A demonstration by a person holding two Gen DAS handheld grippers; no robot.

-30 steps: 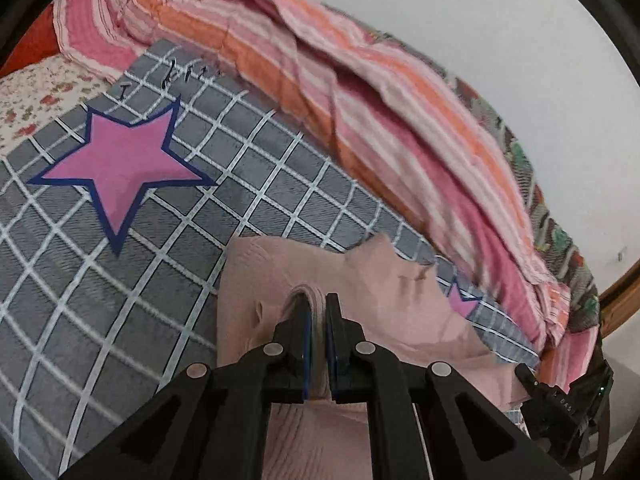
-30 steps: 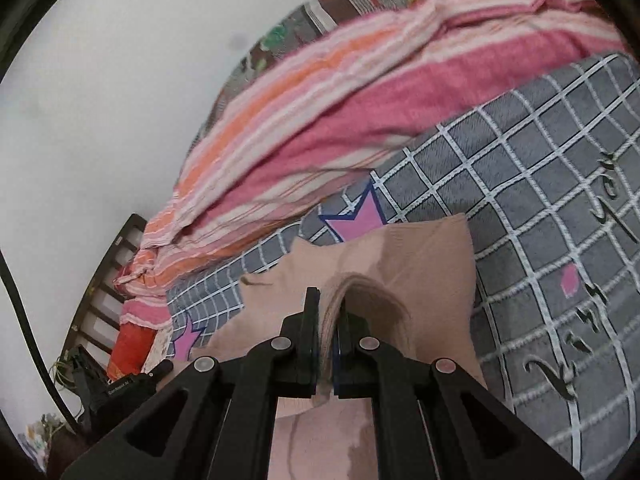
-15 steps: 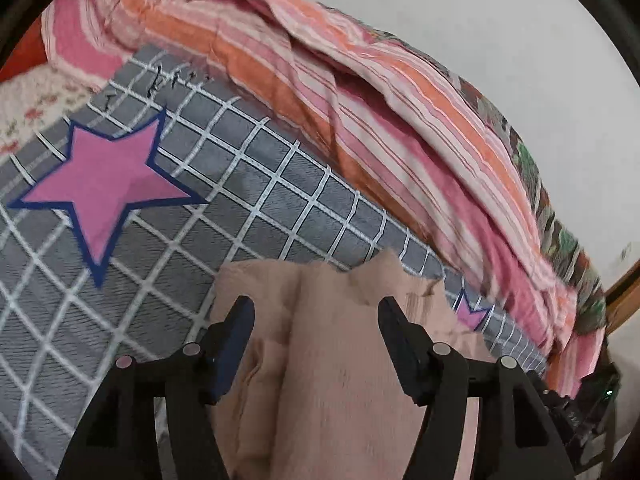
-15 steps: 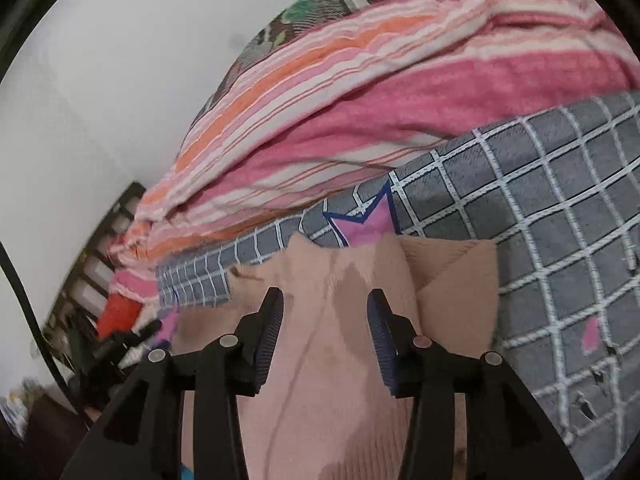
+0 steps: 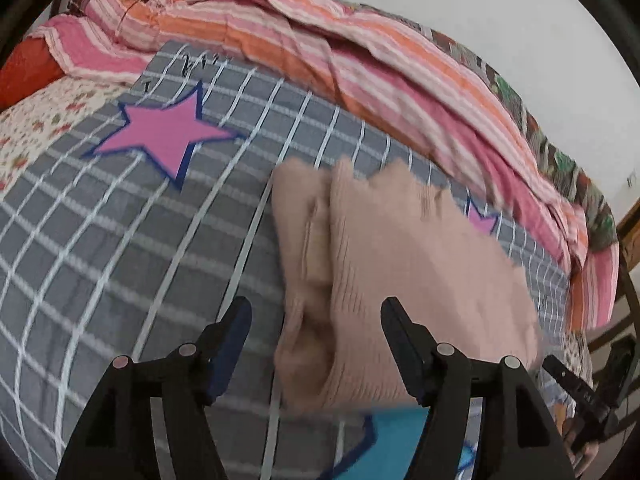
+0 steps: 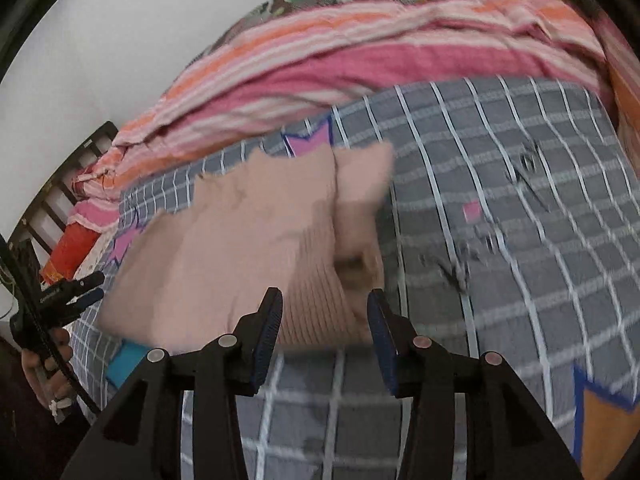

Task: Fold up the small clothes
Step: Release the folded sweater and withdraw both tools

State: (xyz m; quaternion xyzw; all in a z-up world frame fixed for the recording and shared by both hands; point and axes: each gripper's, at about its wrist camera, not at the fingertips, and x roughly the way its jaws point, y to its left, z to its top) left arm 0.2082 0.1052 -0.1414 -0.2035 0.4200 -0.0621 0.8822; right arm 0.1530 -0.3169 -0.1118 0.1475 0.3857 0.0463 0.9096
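Both tools, left tool (image 5: 316, 336) and right tool (image 6: 324, 320), stand open and empty above the pink garment (image 5: 392, 272), apparently released to lie folded on the bed (image 5: 120, 240).

Both wrist cameras look steeply down, close over the grey checked bedsheet (image 5: 120, 248). The left view faces its left part, the right view (image 6: 520, 240) its right. Both share the pink garment (image 5: 400, 272) (image 6: 248, 248) lying on that sheet.
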